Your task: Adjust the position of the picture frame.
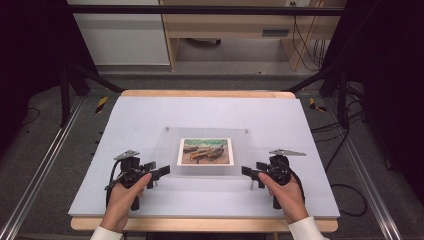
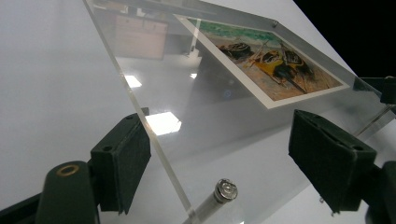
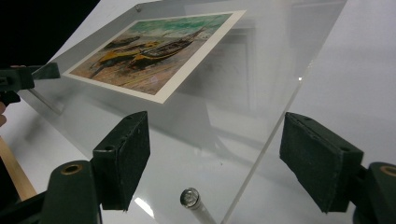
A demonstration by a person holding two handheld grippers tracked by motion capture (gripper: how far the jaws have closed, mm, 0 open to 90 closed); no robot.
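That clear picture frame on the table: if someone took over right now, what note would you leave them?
Left gripper: open, jaws astride the left edge of the clear acrylic frame, not pressing.
Right gripper: open, astride the frame's right edge.
The frame, holding a painted print of beached boats, sits mid-table on the white table sheet, propped on small metal standoff pins.
Done: both grippers are lined up.
Left: probably close both and lift evenly.

You have a pale grey mat (image 1: 150, 120) covering the wooden tabletop (image 1: 200, 93). Beyond it stands a light wooden desk (image 1: 225, 25) with a white panel (image 1: 120, 35) beside it. Black cables (image 1: 345, 165) trail over the grey floor (image 1: 60, 160) at the right, and metal rails (image 1: 40, 170) flank both sides.
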